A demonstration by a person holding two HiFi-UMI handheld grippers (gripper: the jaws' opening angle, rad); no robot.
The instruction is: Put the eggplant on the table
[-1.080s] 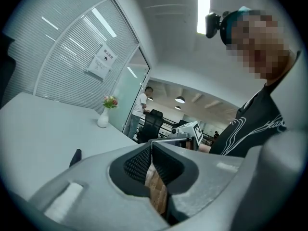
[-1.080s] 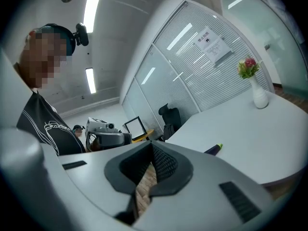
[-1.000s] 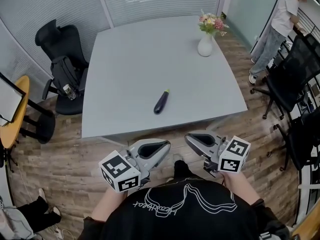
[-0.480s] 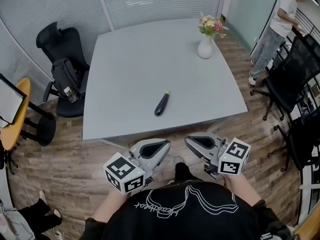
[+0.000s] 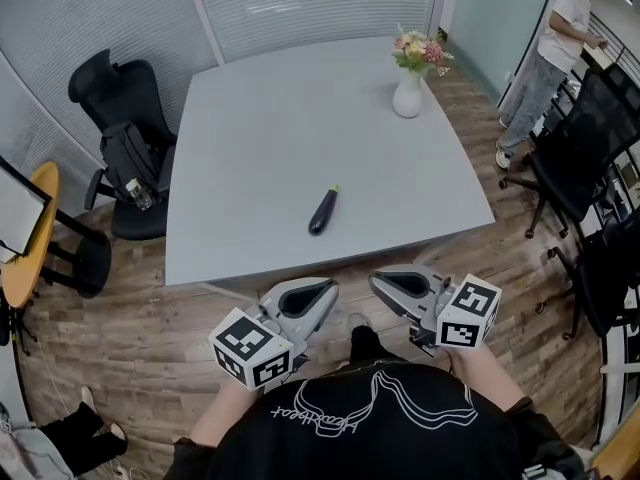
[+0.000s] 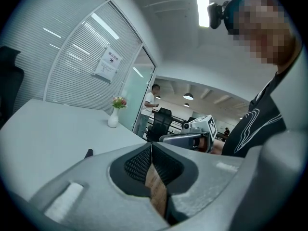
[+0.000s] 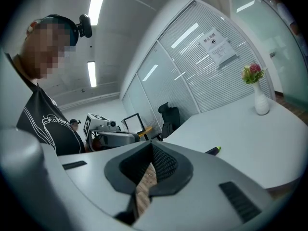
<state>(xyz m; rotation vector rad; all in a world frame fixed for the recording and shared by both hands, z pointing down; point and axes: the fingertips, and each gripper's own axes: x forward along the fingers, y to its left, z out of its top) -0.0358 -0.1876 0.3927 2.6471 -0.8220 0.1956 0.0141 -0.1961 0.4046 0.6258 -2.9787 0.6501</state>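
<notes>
A dark purple eggplant (image 5: pixel 322 211) with a green stem lies on the grey table (image 5: pixel 270 118), near its front edge. Its tip also shows in the left gripper view (image 6: pixel 88 153) and in the right gripper view (image 7: pixel 212 151). Both grippers are held in front of the person's chest, short of the table edge and well away from the eggplant. The left gripper (image 5: pixel 330 288) is shut with nothing in it, and its jaws meet tip to tip (image 6: pixel 151 144). The right gripper (image 5: pixel 377 281) is shut and empty too, its jaws pressed together (image 7: pixel 151 145).
A white vase of flowers (image 5: pixel 407 96) stands at the table's far right. A black office chair (image 5: pixel 125 138) with a bag is at the left, and more black chairs (image 5: pixel 585 158) at the right. A person (image 5: pixel 555 48) stands at the back right. The floor is wood.
The left gripper has edged slightly to the right and tilted a little. The right gripper and the eggplant have stayed where they were.
</notes>
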